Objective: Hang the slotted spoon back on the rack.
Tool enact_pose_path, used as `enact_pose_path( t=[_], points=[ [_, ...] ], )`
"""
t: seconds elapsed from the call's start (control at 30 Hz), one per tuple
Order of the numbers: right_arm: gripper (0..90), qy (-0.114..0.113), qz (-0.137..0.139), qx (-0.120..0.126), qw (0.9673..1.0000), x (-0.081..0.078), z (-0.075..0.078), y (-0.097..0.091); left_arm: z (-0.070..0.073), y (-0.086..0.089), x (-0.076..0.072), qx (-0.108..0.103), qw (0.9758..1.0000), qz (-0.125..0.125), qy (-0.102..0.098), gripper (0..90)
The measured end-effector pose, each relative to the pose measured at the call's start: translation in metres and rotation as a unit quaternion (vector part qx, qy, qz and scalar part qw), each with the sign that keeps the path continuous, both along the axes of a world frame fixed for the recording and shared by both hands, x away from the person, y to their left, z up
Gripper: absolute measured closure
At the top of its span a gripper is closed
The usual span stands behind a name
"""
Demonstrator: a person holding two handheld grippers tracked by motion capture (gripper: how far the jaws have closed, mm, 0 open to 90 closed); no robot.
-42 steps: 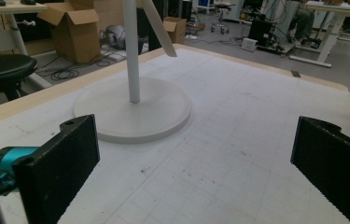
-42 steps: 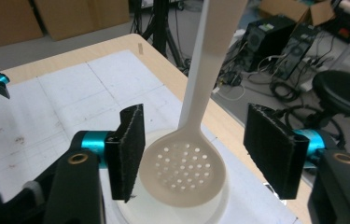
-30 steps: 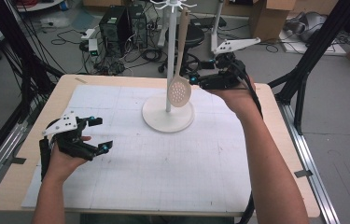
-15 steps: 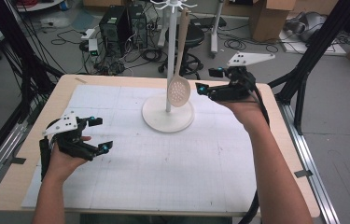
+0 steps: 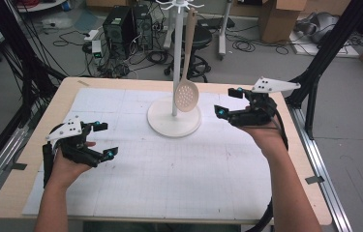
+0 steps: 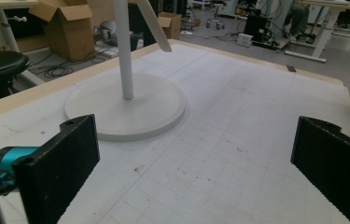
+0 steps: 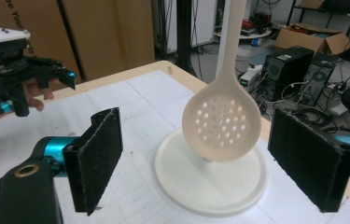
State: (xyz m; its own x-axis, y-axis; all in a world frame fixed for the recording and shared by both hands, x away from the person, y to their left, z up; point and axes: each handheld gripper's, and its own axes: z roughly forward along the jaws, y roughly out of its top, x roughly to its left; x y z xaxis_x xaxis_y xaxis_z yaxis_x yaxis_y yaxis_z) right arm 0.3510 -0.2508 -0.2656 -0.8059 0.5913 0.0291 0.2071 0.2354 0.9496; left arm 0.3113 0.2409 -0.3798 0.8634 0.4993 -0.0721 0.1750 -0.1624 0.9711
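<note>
My right gripper (image 5: 225, 102) sits just right of the slotted spoon (image 5: 187, 94), jaws apart and just opening, gripping nothing; the spoon hangs from the white stand (image 5: 173, 118); my left gripper (image 5: 102, 140) rests open on the table mat (image 5: 179, 179).

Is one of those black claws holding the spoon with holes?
No. The slotted spoon hangs from the stand; the right gripper and left gripper are open, holding nothing.

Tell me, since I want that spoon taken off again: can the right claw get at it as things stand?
Probably yes. The right claw is open and faces the hanging slotted spoon, with nothing between them; the stand's pole is behind the spoon.
</note>
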Motion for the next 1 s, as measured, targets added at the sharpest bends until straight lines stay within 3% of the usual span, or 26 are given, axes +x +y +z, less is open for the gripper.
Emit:
enact_pose_path(
  t=[0.13,0.23,0.3,0.6,0.67,0.77,1.0],
  points=[
    [15.8,-0.001,0.004,0.009,1.0000,-0.009,-0.015,-0.005,0.000,0.000,0.000,0.001,1.0000,0.001,0.000,1.6],
    [15.3,0.003,0.013,0.041,0.9991,-0.018,-0.027,-0.008,0.000,-0.001,0.000,-0.002,1.0000,0.001,0.000,1.6],
    [14.7,0.002,0.015,0.047,0.9988,-0.022,-0.033,-0.008,0.000,-0.001,-0.001,-0.002,1.0000,0.001,0.000,1.6],
    [11.6,0.004,0.006,0.053,0.9985,-0.038,-0.076,-0.012,0.000,-0.001,0.000,0.000,1.0000,0.000,-0.001,1.6],
    [11.1,0.020,0.003,0.036,0.9992,-0.037,-0.080,-0.011,-0.001,-0.002,0.000,0.002,1.0000,-0.001,0.000,1.7],
    [11.1,0.012,0.009,0.043,0.9989,-0.039,-0.083,-0.010,0.000,-0.002,0.000,0.000,1.0000,-0.004,-0.003,1.6],
    [9.6,0.017,0.007,0.026,0.9995,-0.037,-0.099,-0.012,0.000,-0.002,0.001,-0.006,1.0000,-0.006,-0.003,1.6]
  ],
)
